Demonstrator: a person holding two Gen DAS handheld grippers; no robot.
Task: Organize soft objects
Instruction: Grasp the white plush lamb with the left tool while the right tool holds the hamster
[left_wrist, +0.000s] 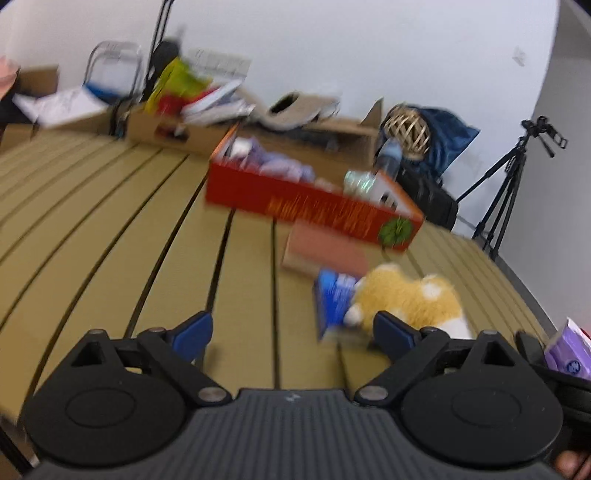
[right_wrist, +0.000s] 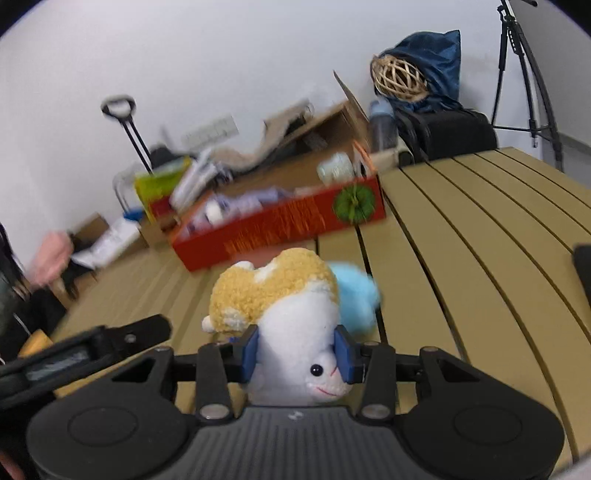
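My right gripper (right_wrist: 300, 354) is shut on a yellow-and-white plush toy (right_wrist: 291, 317), its blue pads (right_wrist: 249, 352) pressing the white head from both sides. A light blue fluffy thing (right_wrist: 356, 299) sits just behind the plush. My left gripper (left_wrist: 293, 332) is open and empty above the slatted table (left_wrist: 110, 221). In the left wrist view the plush (left_wrist: 413, 299) lies right of centre beside a blue packet (left_wrist: 332, 299). A red box (left_wrist: 303, 199) holding several soft items stands beyond; it also shows in the right wrist view (right_wrist: 280, 221).
A pink flat pad (left_wrist: 325, 251) lies in front of the red box. A purple packet (left_wrist: 567, 350) is at the far right. Cardboard boxes (left_wrist: 162, 129) with clutter, a wicker ball (left_wrist: 406, 131), a blue bag (right_wrist: 432, 62) and a tripod (left_wrist: 513, 177) stand behind the table.
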